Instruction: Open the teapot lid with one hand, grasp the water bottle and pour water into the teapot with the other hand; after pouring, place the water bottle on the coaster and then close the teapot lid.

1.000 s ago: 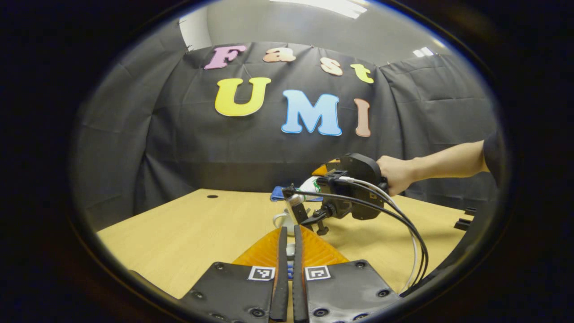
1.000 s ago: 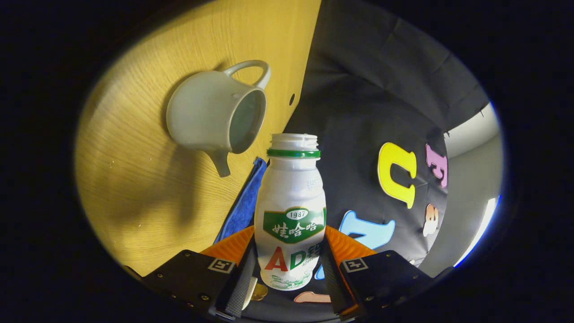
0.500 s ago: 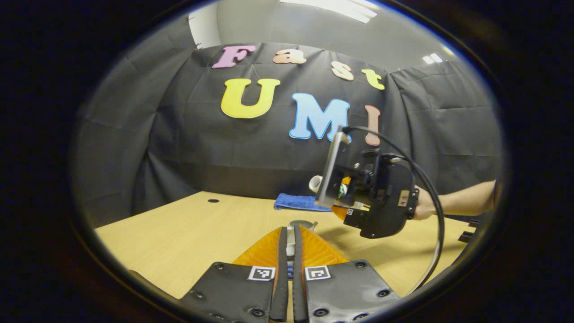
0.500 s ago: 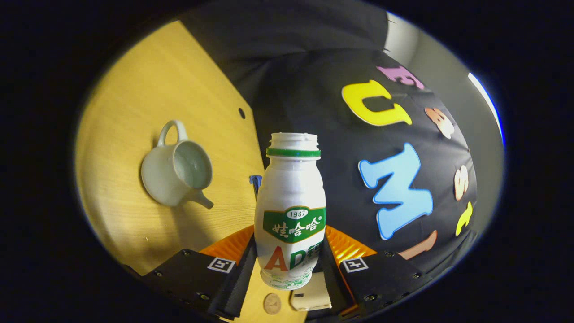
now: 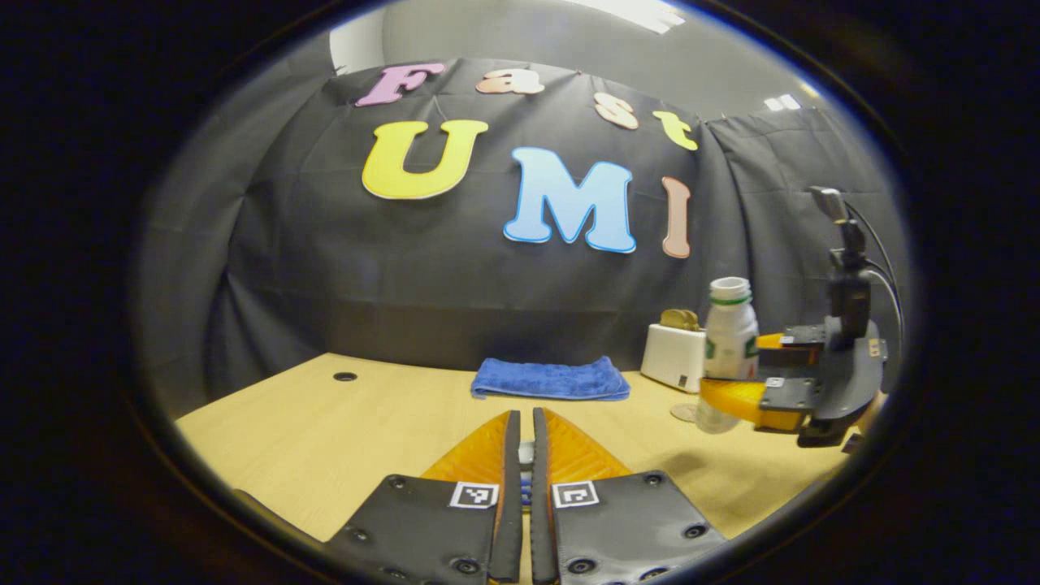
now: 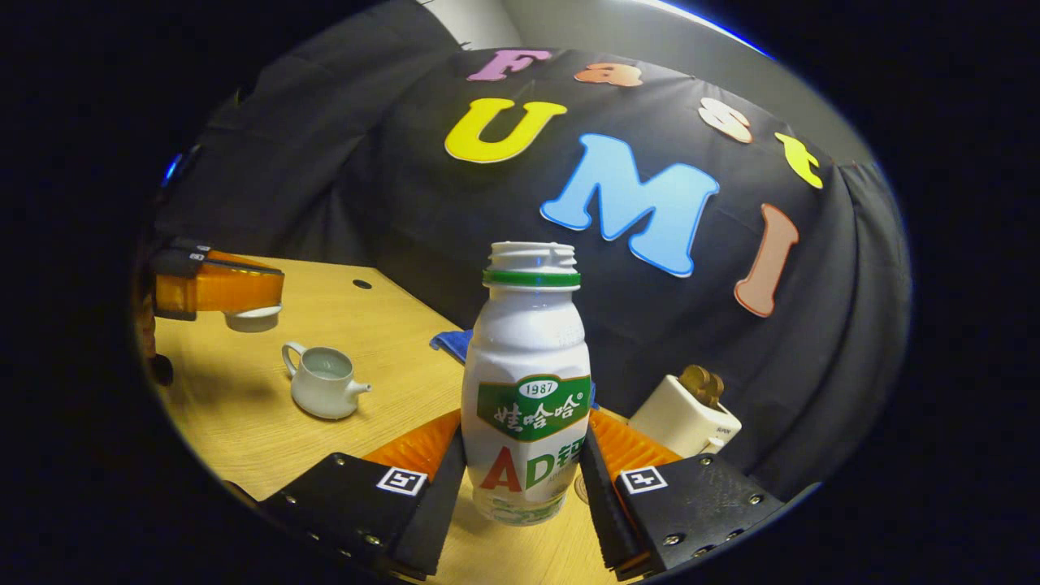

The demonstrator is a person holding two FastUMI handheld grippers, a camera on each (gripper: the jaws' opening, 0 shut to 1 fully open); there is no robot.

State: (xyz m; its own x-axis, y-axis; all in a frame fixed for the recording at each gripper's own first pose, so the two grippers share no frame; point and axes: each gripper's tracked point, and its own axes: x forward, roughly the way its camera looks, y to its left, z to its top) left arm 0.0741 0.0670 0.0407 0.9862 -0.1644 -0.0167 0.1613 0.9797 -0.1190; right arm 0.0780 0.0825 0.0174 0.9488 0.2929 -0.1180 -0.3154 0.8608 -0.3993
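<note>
The white water bottle (image 6: pixel 528 382) with a green label stands upright and uncapped, and my right gripper (image 6: pixel 526 439) is shut on its lower body. In the left gripper view the bottle (image 5: pixel 729 349) and right gripper (image 5: pixel 735 392) are at the far right, low over the table beside a small round coaster (image 5: pixel 685 413). The white teapot (image 6: pixel 323 382) sits open on the table to the left. Above it, my left gripper (image 6: pixel 244 292) holds the teapot lid (image 6: pixel 253 319). Up close, my left gripper (image 5: pixel 521 418) is shut on the lid (image 5: pixel 526 453), of which only a sliver shows.
A folded blue towel (image 5: pixel 551 379) lies at the back of the wooden table (image 5: pixel 341 422). A white box (image 5: pixel 673 356) with a brown object on top stands just behind the coaster. The black cloth wall closes the back.
The right gripper swung the bottle from tipped over the teapot back to upright and carried it right, toward the white box and coaster. The left gripper stayed shut on the lid.
</note>
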